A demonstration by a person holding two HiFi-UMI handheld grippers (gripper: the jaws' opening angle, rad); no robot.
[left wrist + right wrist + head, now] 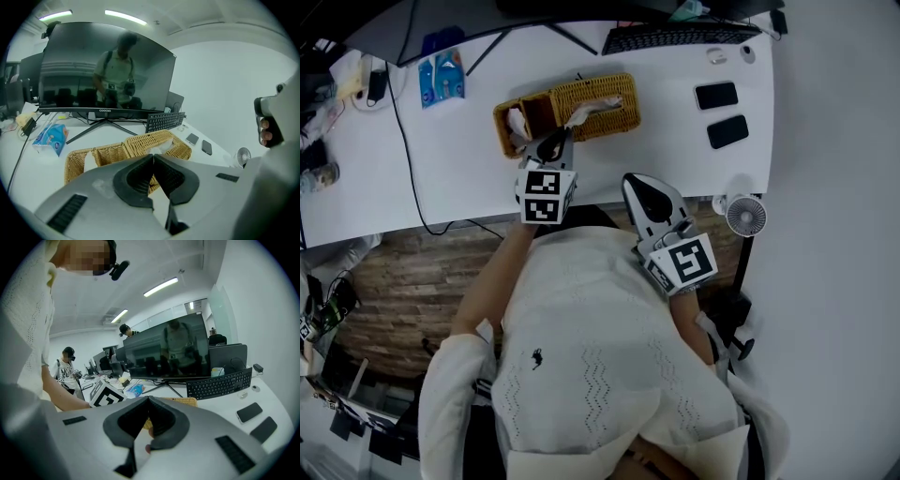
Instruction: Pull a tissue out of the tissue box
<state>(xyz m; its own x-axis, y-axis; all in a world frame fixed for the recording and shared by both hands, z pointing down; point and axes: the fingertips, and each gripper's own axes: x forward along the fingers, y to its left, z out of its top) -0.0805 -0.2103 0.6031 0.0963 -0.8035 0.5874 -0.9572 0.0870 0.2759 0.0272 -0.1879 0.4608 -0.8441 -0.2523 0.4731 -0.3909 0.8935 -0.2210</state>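
Woven wicker tissue box [581,105], glossy white desk [469,178]

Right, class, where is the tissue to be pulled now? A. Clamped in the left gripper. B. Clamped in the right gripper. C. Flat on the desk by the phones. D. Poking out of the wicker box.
D: the tissue pokes up from the top of the wicker box, and the left gripper and right gripper both have their jaws shut on nothing.

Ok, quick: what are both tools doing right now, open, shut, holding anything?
Left tool: shut, nothing between its jaws.
Right tool: shut, nothing between its jaws.
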